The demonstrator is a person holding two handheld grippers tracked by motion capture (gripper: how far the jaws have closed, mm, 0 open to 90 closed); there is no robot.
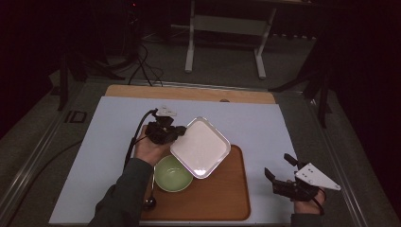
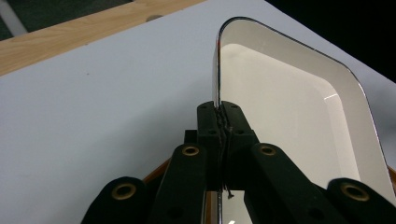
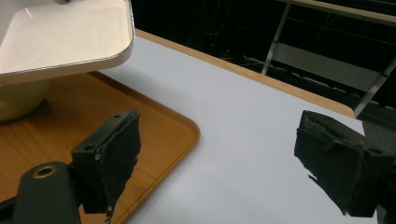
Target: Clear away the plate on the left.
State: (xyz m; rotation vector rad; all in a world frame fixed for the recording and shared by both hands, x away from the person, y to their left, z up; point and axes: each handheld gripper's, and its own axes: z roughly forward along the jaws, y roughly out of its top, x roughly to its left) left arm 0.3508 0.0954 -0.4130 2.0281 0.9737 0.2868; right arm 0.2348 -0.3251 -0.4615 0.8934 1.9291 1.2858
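A: Logging surroundings. What is sitting near the white square plate (image 1: 200, 146)?

B: A green bowl (image 1: 173, 173) is sitting on the wooden tray (image 1: 222, 198), just beside the plate's lower corner; in the high view the plate is overlapping the bowl's rim. A small dark round object (image 1: 150, 203) is lying at the tray's left edge, too small to identify.

A: Surface and room?

B: The tray is resting on a pale sheet (image 1: 108, 137) covering the worktop, whose wooden edge (image 1: 189, 93) is showing at the far side. The room behind is lying dark; a light-framed stand (image 1: 227, 28) is standing on the floor.

A: The plate itself?

B: White, glossy, rounded corners, thin darker rim. It is hanging tilted above the tray's upper left part.

A: Hand-held grippers?

B: The left hand-held gripper (image 2: 218, 109) is pinching the plate's rim, jaws closed tight on the edge. The right hand-held gripper (image 1: 280, 171) is hovering with jaws spread wide, holding nothing, well apart from the plate, beyond the tray's right edge.
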